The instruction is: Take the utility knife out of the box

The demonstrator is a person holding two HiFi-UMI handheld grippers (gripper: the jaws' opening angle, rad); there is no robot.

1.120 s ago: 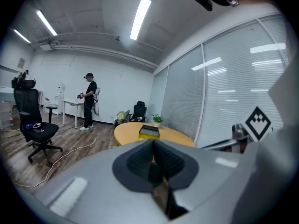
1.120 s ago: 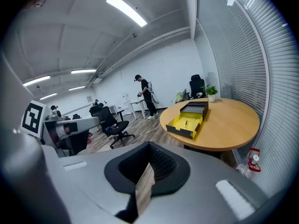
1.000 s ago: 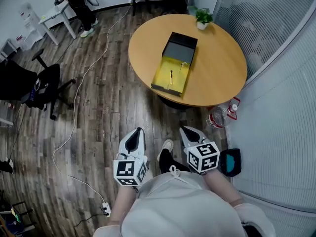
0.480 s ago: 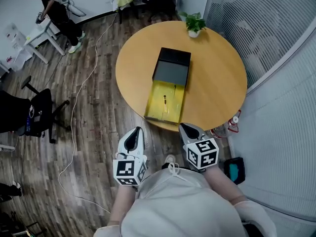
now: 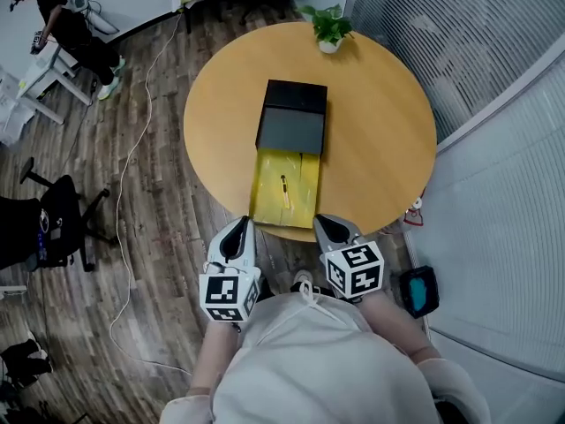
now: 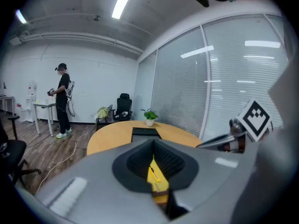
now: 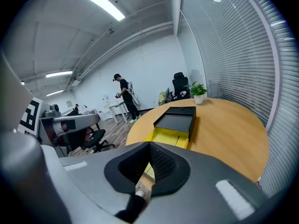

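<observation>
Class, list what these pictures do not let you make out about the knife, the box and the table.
Utility knife: head view, too small; only a thin dark sliver, blade unreadable.
Box: right gripper view, near end hidden behind the fingers of the right gripper.
Table: head view, legs hidden beneath its top.

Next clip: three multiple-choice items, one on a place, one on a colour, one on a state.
1. The potted plant stands: A at the table's far edge, beyond the box; B inside the box; C on the floor.
2. The box's tray is: A red; B yellow; C white.
3. The utility knife is: A standing upright; B hanging over the table edge; C lying flat in the open tray.
Key: A, it sits past the box's black cover; B, the tray shows yellow; C, the knife rests on the tray's floor.
</observation>
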